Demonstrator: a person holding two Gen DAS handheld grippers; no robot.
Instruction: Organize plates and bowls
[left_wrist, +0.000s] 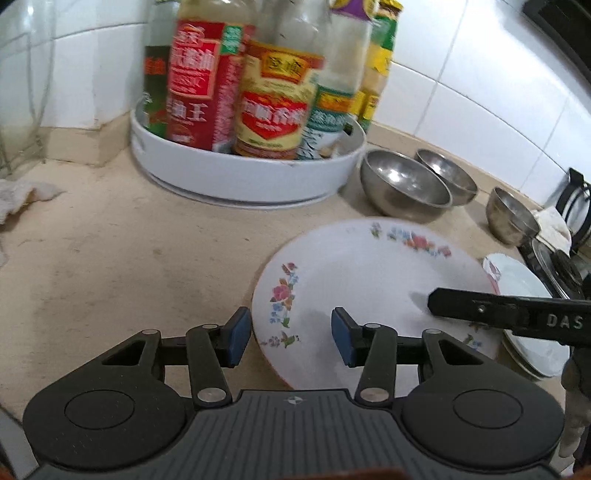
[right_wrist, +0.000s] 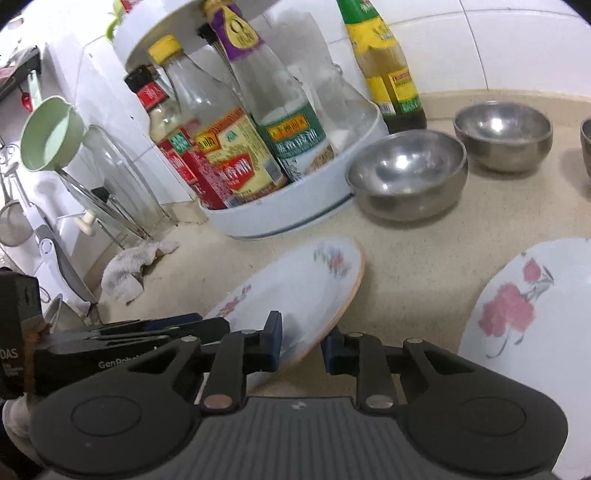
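on the beige speckled table a round white turntable tray crowded with sauce bottles stands at the back, a crumpled white cloth to its left. three round steel bowls sit just right of the tray, and a stack of white plates lies further right. the white floral-rimmed plate is tilted between both tools: the left hand-held gripper has closed its blue pads on the near rim, and the right hand-held gripper is clamped on the opposite edge.
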